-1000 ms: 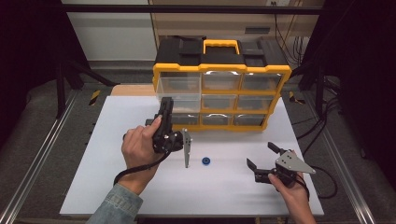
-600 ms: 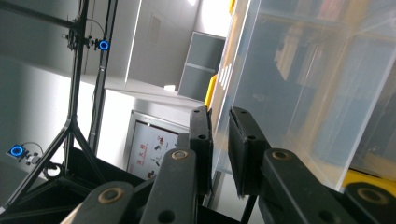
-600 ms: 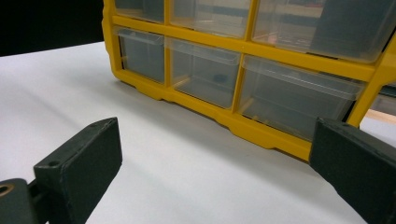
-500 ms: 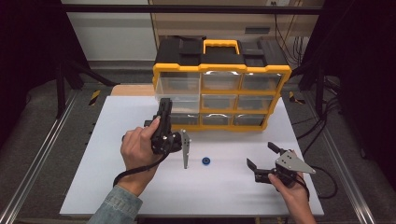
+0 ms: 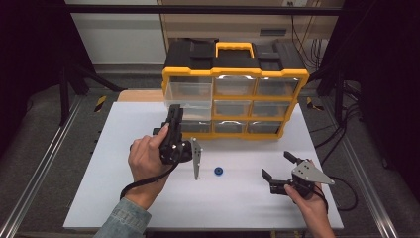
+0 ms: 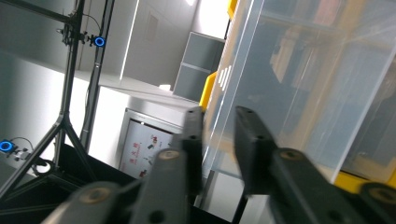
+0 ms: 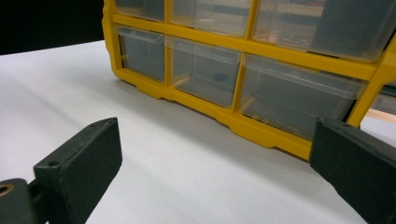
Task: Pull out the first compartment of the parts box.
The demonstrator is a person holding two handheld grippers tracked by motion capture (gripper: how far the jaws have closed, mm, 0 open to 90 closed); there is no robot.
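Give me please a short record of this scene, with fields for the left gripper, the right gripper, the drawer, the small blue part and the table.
left gripper: at the pulled-out drawer's front, jaws just opening, drawer wall between them
right gripper: open, holds nothing, low over the table at the right
drawer: clear, top left of the yellow organizer, pulled out
blue part: small ring, lies apart on the table
table: white

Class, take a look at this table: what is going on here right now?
A person's left gripper is at the pulled-out clear plastic drawer of the yellow and black organizer, its jaws astride the drawer's front wall and just opening. The right gripper rests open on the white table. A small blue ring lies between the hands.
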